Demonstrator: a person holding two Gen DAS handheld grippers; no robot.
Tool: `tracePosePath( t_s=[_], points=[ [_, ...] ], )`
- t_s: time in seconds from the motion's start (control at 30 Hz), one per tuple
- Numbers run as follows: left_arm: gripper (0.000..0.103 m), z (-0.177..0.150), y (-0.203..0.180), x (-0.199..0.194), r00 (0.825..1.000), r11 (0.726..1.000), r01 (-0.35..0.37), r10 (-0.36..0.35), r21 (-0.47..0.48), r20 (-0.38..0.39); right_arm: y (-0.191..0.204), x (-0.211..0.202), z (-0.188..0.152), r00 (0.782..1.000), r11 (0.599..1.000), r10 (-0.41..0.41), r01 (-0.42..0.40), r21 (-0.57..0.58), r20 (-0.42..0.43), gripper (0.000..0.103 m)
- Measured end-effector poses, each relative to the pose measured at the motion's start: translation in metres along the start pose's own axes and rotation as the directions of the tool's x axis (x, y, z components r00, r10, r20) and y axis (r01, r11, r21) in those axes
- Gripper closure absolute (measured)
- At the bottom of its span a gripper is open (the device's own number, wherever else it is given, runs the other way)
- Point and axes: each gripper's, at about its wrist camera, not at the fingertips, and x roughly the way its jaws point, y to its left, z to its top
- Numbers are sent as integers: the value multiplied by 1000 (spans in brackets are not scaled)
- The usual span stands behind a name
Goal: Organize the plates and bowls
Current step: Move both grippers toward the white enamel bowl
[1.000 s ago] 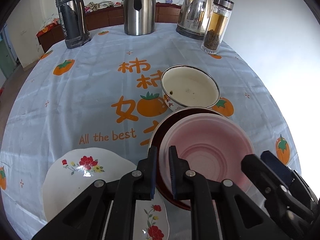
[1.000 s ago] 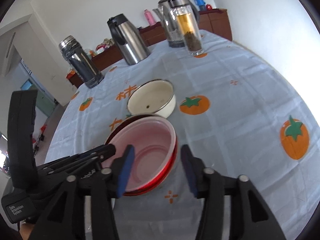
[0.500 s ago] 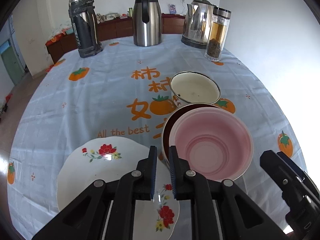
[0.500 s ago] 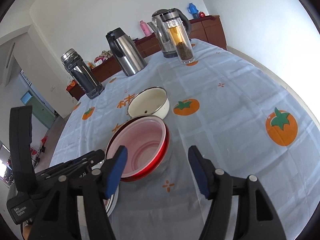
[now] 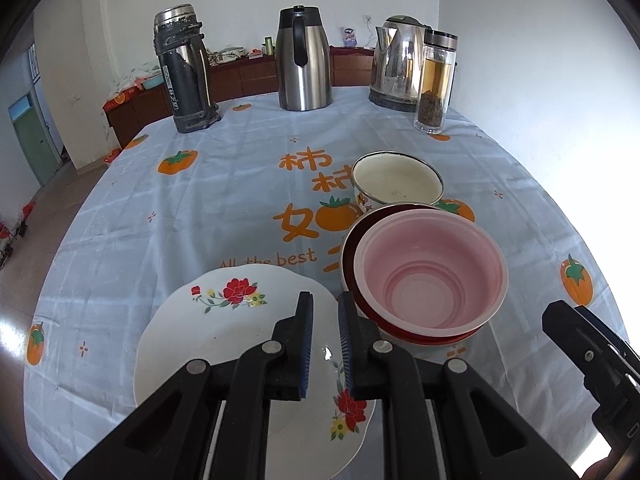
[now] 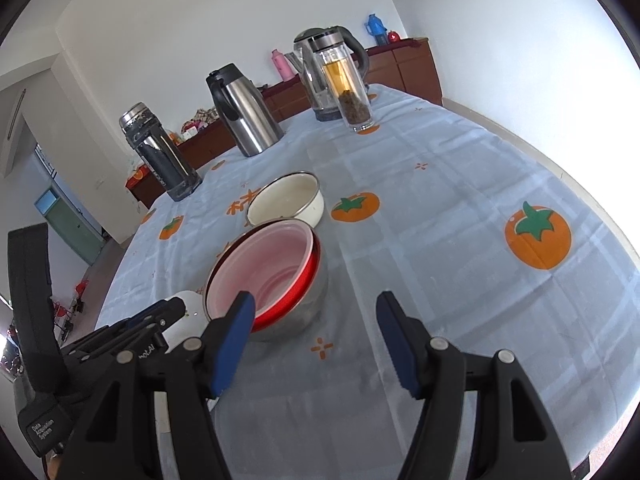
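Here, right fingers (image 6: 236, 328) wide, empty.

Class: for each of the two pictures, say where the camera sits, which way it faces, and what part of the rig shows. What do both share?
Left wrist: on the left gripper, above the plate, facing the flasks; right gripper at right.
Right wrist: on the right gripper, facing across the table; left gripper at left.
Shared: pink bowl, white bowl.

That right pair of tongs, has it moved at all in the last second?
Yes. The right tongs have drawn back toward the person and opened wider; a second ago they straddled the pink bowl, which now sits ahead of their tips.
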Motion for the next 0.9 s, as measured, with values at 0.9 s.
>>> tracePosePath(
  t_s=[0.9],
  points=[
    [77,-11,19,-11,999,999,-38,39,-32,30,9,-17,-10,999,999,-20,21,-41,38,49]
  ],
)
